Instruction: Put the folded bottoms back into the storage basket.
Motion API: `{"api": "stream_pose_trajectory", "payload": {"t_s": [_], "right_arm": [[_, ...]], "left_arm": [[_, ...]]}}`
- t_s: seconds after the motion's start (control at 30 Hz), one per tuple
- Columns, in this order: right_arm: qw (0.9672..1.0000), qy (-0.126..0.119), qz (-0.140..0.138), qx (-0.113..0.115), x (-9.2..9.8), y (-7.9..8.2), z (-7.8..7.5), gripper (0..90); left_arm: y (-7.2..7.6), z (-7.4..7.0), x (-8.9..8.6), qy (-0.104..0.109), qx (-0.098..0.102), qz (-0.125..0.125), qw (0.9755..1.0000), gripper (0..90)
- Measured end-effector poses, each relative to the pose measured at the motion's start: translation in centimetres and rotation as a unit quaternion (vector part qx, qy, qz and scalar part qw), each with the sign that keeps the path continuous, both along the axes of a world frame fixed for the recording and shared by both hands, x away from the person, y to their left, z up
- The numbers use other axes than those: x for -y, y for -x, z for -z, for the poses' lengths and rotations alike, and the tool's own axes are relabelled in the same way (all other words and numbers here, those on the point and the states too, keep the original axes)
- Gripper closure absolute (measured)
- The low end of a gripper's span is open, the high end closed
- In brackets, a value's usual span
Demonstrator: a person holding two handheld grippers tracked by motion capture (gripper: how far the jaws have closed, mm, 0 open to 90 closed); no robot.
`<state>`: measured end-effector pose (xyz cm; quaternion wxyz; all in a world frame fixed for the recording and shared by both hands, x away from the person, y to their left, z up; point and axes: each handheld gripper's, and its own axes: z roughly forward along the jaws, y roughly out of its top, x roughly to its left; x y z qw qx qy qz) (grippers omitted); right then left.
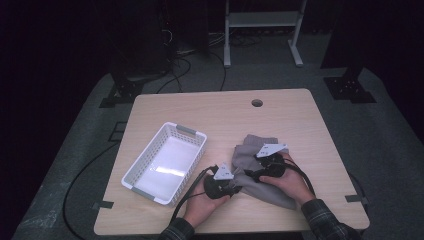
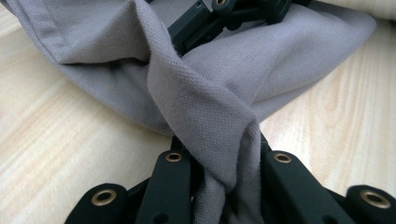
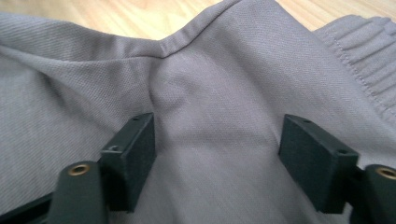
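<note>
- Nearest the high camera are the person's two plaid sleeves [image 1: 320,220], coming in over the near edge of the table [image 1: 220,107], each hand wrapped round a gripper.
- The left gripper [image 1: 235,188] sits just to the near right of the white basket [image 1: 165,162], its grey three-cornered plate on top and its cable looping back toward the person.
- In the left gripper view its two black jaws are drawn in on a bunched fold of the grey garment [image 2: 205,100]; the cloth is pinched between them and runs down out of sight at the bottom.
- The right gripper [image 1: 257,172] lies farther from the basket than the left one, resting on top of the garment, well to the basket's right.
- In the right gripper view its jaws stand wide apart with the pads [image 3: 133,156] pressing down onto the flat cloth; nothing is clamped between them, so it is open.
- The grey garment [image 1: 260,172] lies crumpled on the table just right of the basket, apart from it, with a ribbed hem [image 3: 362,51] on its far side.
- The basket is a white slotted tray with grey handles, set at a slant on the table's left half.
- A round cable hole [image 1: 257,103] lies beyond the basket, near the table's far edge.
</note>
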<state>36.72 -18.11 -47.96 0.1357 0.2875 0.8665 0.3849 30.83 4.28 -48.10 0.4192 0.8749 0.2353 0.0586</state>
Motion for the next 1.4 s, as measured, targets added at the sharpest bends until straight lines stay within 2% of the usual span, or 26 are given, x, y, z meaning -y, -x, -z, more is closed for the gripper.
{"api": "stream_pose_trajectory", "payload": {"t_s": [0.07,0.17,0.2,0.3,0.37,0.4,0.47,0.6,0.63,0.8,0.9,0.97,1.07,1.17,1.33,1.4], "right_arm": [[0.9999,0.011,-0.007,0.0,0.0,0.2,-0.4,30.8],[0.9998,0.014,-0.011,0.008,0.1,0.3,-1.1,29.3],[0.9996,0.004,-0.008,0.026,0.7,0.2,-2.0,29.1],[0.9989,-0.017,0.01,0.043,1.7,-0.1,-3.0,27.1],[0.9986,-0.024,0.018,0.044,2.1,-0.3,-3.3,26.3],[0.9981,-0.025,0.031,0.046,3.1,-1.0,-3.5,24.4],[0.9979,-0.026,0.042,0.042,3.8,-1.6,-3.5,22.6],[0.9974,-0.03,0.058,0.028,4.8,-2.6,-3.0,21.2],[0.9977,-0.021,0.062,0.013,5.2,-3.0,-2.5,20.5],[0.9985,-0.006,0.053,-0.01,5.1,-3.6,-1.3,18.5],[0.9984,0.005,0.055,-0.01,4.7,-3.8,-0.8,17.3],[0.9984,0.004,0.056,-0.01,4.6,-4.0,-0.7,17.2],[0.9982,-0.002,0.059,-0.012,4.0,-4.4,0.1,13.6],[0.9971,-0.025,0.066,-0.029,4.2,-4.7,0.5,12.8],[0.9969,-0.019,0.071,-0.029,4.1,-4.8,0.6,9.6],[0.9975,-0.02,0.062,-0.027,4.1,-4.9,0.6,12.2]], "left_arm": [[0.3,0.0,-0.2,0.0,-0.002,-0.001,1.0,77.7],[0.8,-0.1,-0.5,-0.003,-0.006,-0.008,0.9999,77.6],[0.9,-0.1,-0.7,-0.006,-0.005,-0.008,0.9999,77.3],[1.4,-0.2,-1.3,-0.008,-0.007,-0.016,0.9998,77.1],[1.6,-0.2,-1.4,-0.007,-0.009,-0.02,0.9997,77.0],[1.8,-0.2,-1.6,-0.007,-0.01,-0.024,0.9996,76.9],[2.0,-0.2,-1.7,-0.007,-0.01,-0.028,0.9995,76.8],[2.3,-0.3,-2.0,-0.009,-0.012,-0.032,0.9994,76.6],[2.4,-0.3,-2.1,-0.012,-0.011,-0.031,0.9994,76.4],[2.5,-0.3,-2.2,-0.007,-0.017,-0.035,0.9992,76.1],[2.4,-0.3,-2.2,-0.005,-0.021,-0.033,0.9992,76.1],[2.4,-0.3,-2.2,-0.005,-0.022,-0.033,0.9992,76.1],[2.3,-0.3,-2.3,-0.005,-0.024,-0.031,0.9992,76.0],[2.3,-0.2,-2.4,0.0,-0.028,-0.034,0.999,76.0],[2.3,-0.2,-2.4,0.002,-0.029,-0.034,0.999,76.0],[2.3,-0.2,-2.4,0.002,-0.029,-0.034,0.999,76.0]]}}
